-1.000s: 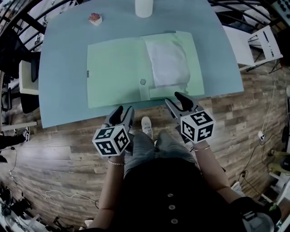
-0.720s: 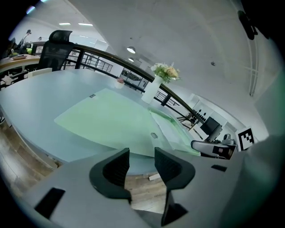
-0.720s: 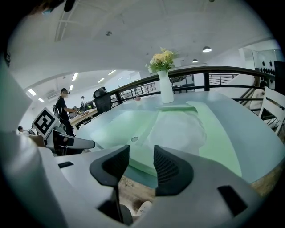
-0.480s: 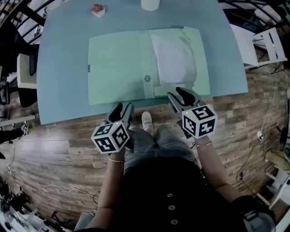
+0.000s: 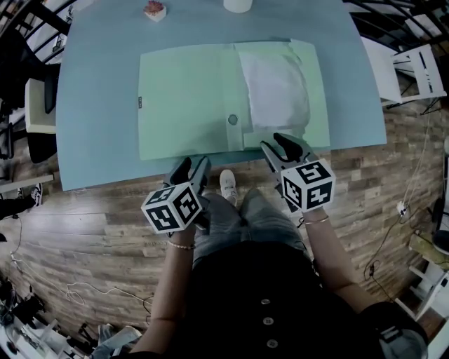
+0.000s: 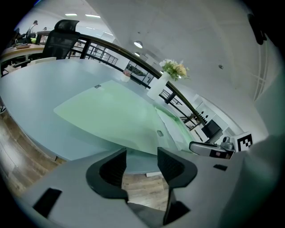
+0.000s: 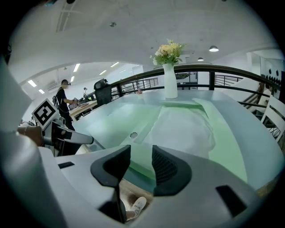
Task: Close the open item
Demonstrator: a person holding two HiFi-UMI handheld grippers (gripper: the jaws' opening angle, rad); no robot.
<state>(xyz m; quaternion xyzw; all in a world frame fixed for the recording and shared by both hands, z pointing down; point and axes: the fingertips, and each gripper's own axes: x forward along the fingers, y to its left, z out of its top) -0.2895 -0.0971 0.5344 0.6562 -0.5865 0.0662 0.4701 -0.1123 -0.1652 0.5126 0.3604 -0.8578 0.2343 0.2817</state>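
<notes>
- The folder point(image 5: 186, 98) is a thin, matte, pale green sheet of plastic lying open and flat, a wide rectangle spread across the middle of the table point(image 5: 98, 105).
- Its right half holds a stack of white paper point(image 5: 275, 87) with a soft, slightly crumpled face.
- A narrow strap with a round snap button point(image 5: 232, 120) runs down the fold towards the near edge.
- The left gripper point(image 5: 188, 168) has dark, ribbed, curved pads. Its jaws have just been opening and stand well apart with nothing between them, just short of the table's near edge.
- The right gripper point(image 5: 279, 144) has the same pads. Its jaws have just been closing a little but are still apart and empty, its tips over the folder's near right edge.
- Each gripper carries a white cube point(image 5: 307, 184) printed with black square markers.
- The table is smooth and light blue with rounded corners.
- At its far edge stand a white vase point(image 7: 170, 80) of pale flowers point(image 7: 168, 50) and a small pink thing point(image 5: 153, 9).
- The floor point(image 5: 84, 231) is brown wood plank.
- A dark curved railing point(image 7: 213, 69) runs behind the table, under a white ceiling.
</notes>
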